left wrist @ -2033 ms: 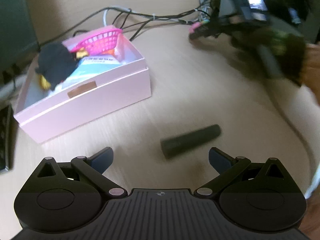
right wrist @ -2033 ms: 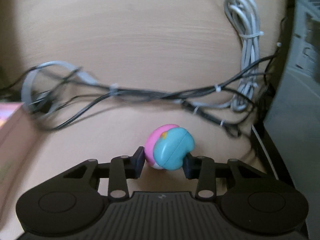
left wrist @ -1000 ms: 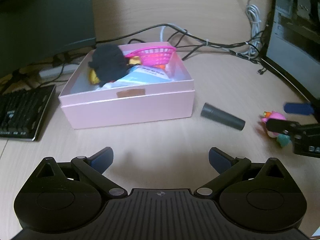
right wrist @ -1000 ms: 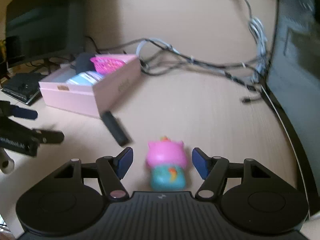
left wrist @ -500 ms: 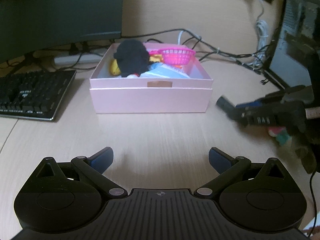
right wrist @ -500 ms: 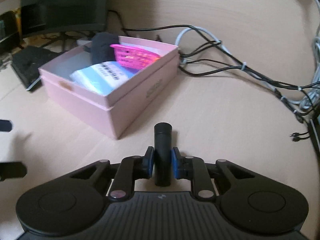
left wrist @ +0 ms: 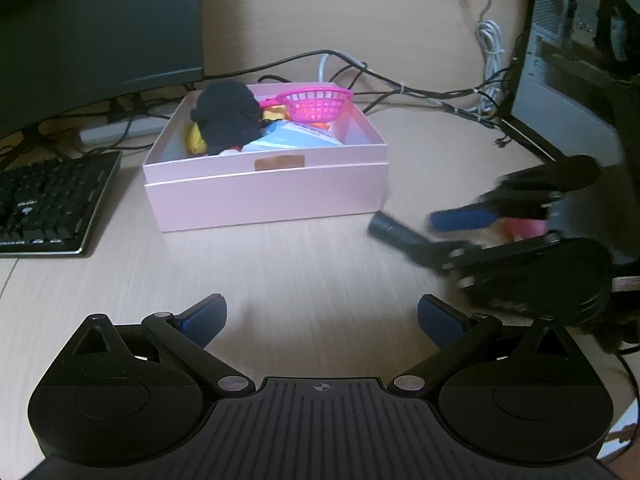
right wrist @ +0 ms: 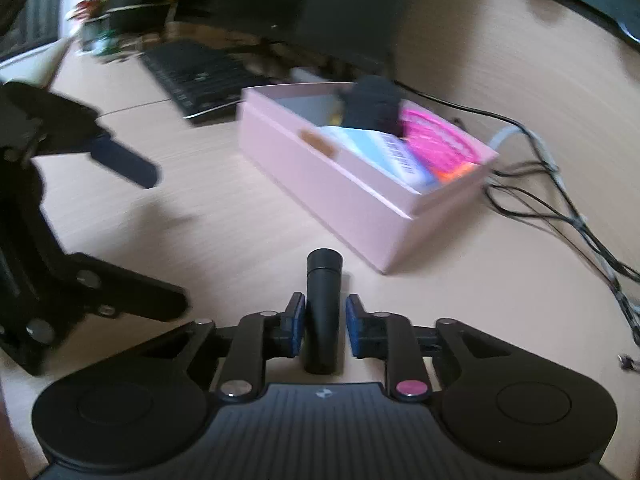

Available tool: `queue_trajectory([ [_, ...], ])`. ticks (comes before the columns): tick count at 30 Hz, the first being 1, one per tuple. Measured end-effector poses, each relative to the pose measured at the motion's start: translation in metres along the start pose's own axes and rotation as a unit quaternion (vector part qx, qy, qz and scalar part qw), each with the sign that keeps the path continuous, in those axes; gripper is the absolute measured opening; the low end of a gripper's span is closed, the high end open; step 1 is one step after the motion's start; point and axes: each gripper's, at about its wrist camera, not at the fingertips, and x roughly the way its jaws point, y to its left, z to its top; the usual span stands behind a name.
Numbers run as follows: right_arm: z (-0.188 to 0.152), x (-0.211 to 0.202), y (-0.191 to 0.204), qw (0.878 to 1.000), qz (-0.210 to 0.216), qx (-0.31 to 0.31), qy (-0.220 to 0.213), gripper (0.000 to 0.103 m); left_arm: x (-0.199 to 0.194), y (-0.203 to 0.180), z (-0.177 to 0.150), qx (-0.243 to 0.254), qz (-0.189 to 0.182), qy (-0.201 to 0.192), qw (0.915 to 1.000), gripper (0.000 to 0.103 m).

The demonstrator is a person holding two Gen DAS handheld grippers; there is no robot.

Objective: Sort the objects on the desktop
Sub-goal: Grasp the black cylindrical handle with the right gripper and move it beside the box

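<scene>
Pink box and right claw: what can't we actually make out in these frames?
- Pink box contents, left wrist view: the black plush covers what lies under it.
- Right claw grip on the black tube: motion blur; pad contact unclear.
- Pink toy, left wrist view: mostly hidden behind the blurred right claw.
- Box label: too small to read.

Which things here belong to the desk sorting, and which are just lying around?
Part of the job: black cylinder gripped in the right tool; pink box; pink toy.

Just lying about: keyboard, cables, monitor.
</scene>
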Motion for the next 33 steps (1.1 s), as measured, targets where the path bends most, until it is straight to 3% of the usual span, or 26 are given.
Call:
queue_trajectory([
  [4,-0.013,-0.023,-0.017,0.998,-0.041,0.048,-0.008,0.038,0.008,-0.005,0.004,-0.004,0.006,0.004,1.0000,0.103],
  [6,-0.025,-0.041,-0.026,0.995,-0.050,0.086,-0.020,0.059,0.013,-0.011,0.006,-0.002,0.001,0.007,1.0000,0.103],
  [7,-0.030,-0.049,-0.030,0.993,-0.054,0.099,-0.026,0.060,0.015,-0.015,0.007,0.000,-0.002,0.008,1.0000,0.103],
  [10,-0.032,-0.048,-0.042,0.990,-0.064,0.124,-0.021,0.060,0.026,-0.024,0.010,-0.001,-0.010,0.024,0.9997,0.103],
  [14,-0.007,-0.004,-0.059,0.983,-0.094,0.155,0.002,0.060,0.023,-0.028,0.013,0.012,0.004,0.024,0.9996,0.103],
  [16,0.002,0.023,-0.076,0.975,-0.106,0.190,0.043,0.051,0.015,-0.022,0.014,0.016,0.014,0.015,0.9997,0.103],
  [17,0.004,0.034,-0.085,0.969,-0.104,0.213,0.067,0.041,0.010,-0.017,0.013,0.013,0.018,0.010,0.9997,0.103],
  [19,0.004,0.035,-0.096,0.965,-0.087,0.239,0.069,0.033,0.003,-0.004,0.010,-0.005,0.026,0.006,0.9996,0.103],
  [20,0.004,0.033,-0.096,0.966,-0.083,0.237,0.068,0.023,0.001,0.003,0.007,-0.018,0.032,0.008,0.9993,0.103],
  [21,0.005,0.028,-0.094,0.968,-0.074,0.233,0.064,0.020,0.001,0.008,0.006,-0.025,0.036,0.011,0.9990,0.103],
  [23,0.006,0.018,-0.086,0.974,-0.042,0.215,0.050,0.020,0.001,0.014,0.001,-0.031,0.045,0.019,0.9983,0.103],
  [27,0.017,0.004,-0.037,0.995,0.014,0.097,0.009,0.020,0.000,0.019,-0.003,-0.027,0.039,0.029,0.9985,0.103],
  [30,0.030,0.007,-0.004,0.999,0.048,0.013,-0.017,0.020,-0.004,0.019,-0.005,-0.007,0.034,0.024,0.9991,0.103],
  [33,0.038,0.016,0.022,0.997,0.043,-0.050,-0.037,0.020,-0.006,0.017,-0.006,0.007,0.027,0.023,0.9994,0.103],
])
